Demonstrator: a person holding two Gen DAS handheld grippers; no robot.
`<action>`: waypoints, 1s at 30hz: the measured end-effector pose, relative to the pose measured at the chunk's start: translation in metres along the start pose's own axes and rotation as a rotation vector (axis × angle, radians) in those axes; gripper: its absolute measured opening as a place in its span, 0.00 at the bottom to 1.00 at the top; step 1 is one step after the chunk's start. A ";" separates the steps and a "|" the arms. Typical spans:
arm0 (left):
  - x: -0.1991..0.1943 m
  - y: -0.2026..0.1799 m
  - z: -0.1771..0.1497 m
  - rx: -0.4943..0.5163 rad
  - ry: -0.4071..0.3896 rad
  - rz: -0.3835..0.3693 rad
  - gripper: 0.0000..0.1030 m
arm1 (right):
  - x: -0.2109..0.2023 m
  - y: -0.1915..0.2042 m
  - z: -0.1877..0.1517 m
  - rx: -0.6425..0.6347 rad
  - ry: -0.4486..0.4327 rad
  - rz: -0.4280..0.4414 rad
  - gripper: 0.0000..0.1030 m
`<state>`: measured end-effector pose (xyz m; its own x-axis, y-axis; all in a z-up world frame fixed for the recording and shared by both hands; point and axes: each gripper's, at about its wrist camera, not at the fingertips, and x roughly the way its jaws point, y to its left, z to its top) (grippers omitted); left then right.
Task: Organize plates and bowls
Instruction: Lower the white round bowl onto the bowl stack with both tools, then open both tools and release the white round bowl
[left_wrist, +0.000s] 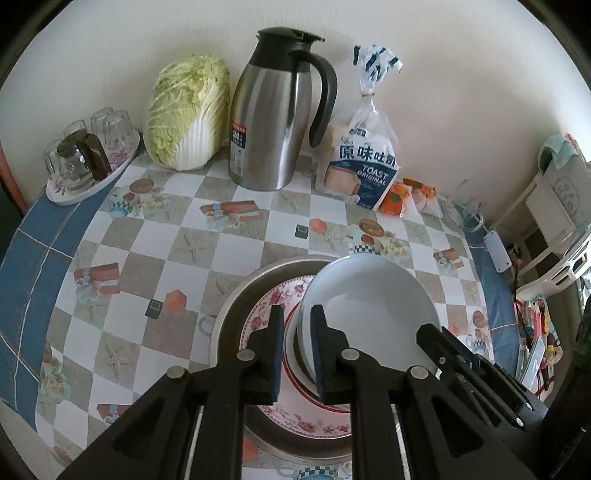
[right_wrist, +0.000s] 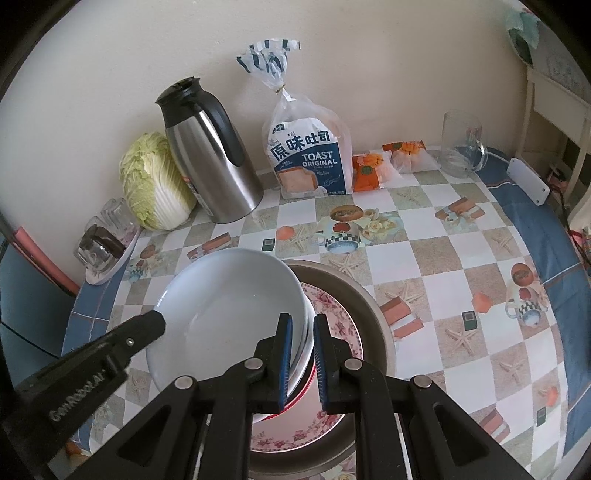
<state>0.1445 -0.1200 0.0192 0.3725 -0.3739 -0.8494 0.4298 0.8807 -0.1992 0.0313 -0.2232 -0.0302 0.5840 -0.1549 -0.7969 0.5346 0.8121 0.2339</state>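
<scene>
A white bowl (left_wrist: 373, 299) stands in a red-rimmed bowl on a pink floral plate (left_wrist: 266, 306), which lies in a steel pan (left_wrist: 240, 295). My left gripper (left_wrist: 297, 354) straddles the bowl's left rim, jaws slightly apart, the rim between the pads. In the right wrist view the white bowl (right_wrist: 229, 306) sits on the floral plate (right_wrist: 340, 325) in the steel pan (right_wrist: 369, 306). My right gripper (right_wrist: 303, 358) straddles the bowl's right rim the same way. Each gripper shows in the other's view: the right (left_wrist: 454, 350), the left (right_wrist: 147, 325).
At the back stand a steel thermos jug (left_wrist: 273, 122), a napa cabbage (left_wrist: 188, 110), a toast bag (left_wrist: 365, 166), orange snack packets (left_wrist: 402, 195), a glass mug (right_wrist: 461, 147) and a tray of upturned glasses (left_wrist: 85, 155). The chequered tablecloth (left_wrist: 147, 258) covers the table.
</scene>
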 end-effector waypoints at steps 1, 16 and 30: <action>-0.001 0.000 0.001 -0.001 -0.004 0.000 0.24 | -0.001 0.000 0.000 -0.001 -0.002 -0.001 0.12; -0.019 0.017 0.006 -0.043 -0.050 0.083 0.71 | -0.016 0.004 0.004 -0.024 -0.035 -0.028 0.42; -0.015 0.030 0.006 -0.050 -0.062 0.174 0.89 | -0.015 -0.002 0.004 -0.031 -0.057 -0.043 0.85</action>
<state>0.1565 -0.0892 0.0286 0.4882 -0.2303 -0.8418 0.3134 0.9465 -0.0772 0.0244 -0.2248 -0.0165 0.5948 -0.2211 -0.7729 0.5417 0.8207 0.1820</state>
